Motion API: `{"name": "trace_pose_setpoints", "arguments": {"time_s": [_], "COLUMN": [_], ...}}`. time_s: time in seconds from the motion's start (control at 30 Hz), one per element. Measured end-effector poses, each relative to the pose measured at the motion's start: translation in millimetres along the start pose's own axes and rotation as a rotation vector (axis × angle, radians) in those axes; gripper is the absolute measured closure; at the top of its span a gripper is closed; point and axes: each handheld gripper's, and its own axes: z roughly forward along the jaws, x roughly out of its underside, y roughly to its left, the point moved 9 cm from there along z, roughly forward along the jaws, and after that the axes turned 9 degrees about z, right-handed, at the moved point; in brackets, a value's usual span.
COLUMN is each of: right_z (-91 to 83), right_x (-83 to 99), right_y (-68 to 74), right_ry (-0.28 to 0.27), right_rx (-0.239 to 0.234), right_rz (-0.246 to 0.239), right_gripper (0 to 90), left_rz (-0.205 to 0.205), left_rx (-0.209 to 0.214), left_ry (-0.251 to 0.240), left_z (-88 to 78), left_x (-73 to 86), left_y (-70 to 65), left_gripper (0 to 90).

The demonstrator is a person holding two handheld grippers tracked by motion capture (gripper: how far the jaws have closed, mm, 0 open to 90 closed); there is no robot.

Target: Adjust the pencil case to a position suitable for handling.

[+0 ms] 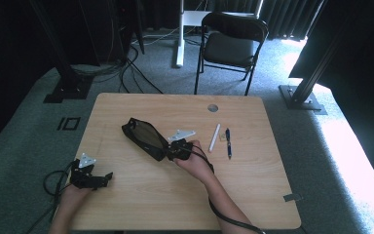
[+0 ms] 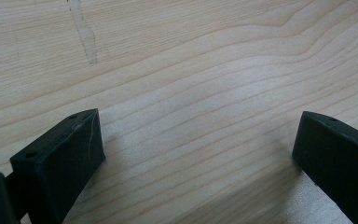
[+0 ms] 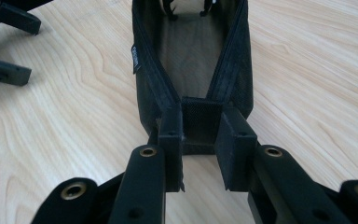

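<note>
Mesh pouch (image 1: 143, 137), black and open-topped, lies on the tabletop (image 1: 141, 195) a little left of centre, its long body running away toward the far left corner. In the right gripper view the pouch (image 3: 191, 51) stretches straight ahead from the fingers (image 3: 170, 135), its two stitched rims spreading apart to show the see-through mesh bottom. The right gripper (image 1: 177, 151) has its fingers drawn close together and clamped on the pouch's near end, one pad on each side of the short end panel where the rims meet. The hand (image 1: 195, 165) behind it comes in from the bottom edge.

Just right of that gripper lie a white pen (image 1: 215, 137) and a dark blue pen (image 1: 228, 142), side by side and apart from the pouch.

The left gripper (image 1: 97, 179) rests at the near left edge of the tabletop, well apart from the pouch. Its fingers (image 2: 65, 163) stand wide apart with only bare wood (image 2: 191, 93) between them, holding nothing.
</note>
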Motion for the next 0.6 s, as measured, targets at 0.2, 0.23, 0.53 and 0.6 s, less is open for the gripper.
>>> {"name": "trace_pose_setpoints", "arguments": {"time_s": [0.2,0.23,0.53,0.6], "right_z": [-22.7,-26.3,-54.9,-60.4], "right_x": [14.0,17.0,42.4,48.0], "right_y": [-5.5,-6.4,-16.0,-17.5], "right_ry": [-0.003,0.000,-0.005,-0.007], "right_rx": [-0.004,-0.004,0.010,0.010], "right_rz": [0.002,0.002,0.014,0.029], "right_gripper": [73.2,73.2,73.2,73.2], "left_rz": [0.001,0.000,0.001,0.000], "left_rx": [0.000,0.000,0.000,0.000], "left_ry": [0.000,0.000,0.000,0.000], "left_z": [0.0,0.0,0.0,0.0], "left_x": [0.0,0.0,0.0,0.0], "left_y": [0.0,0.0,0.1,0.0], "left_gripper": [2.1,2.1,2.1,2.1]}}
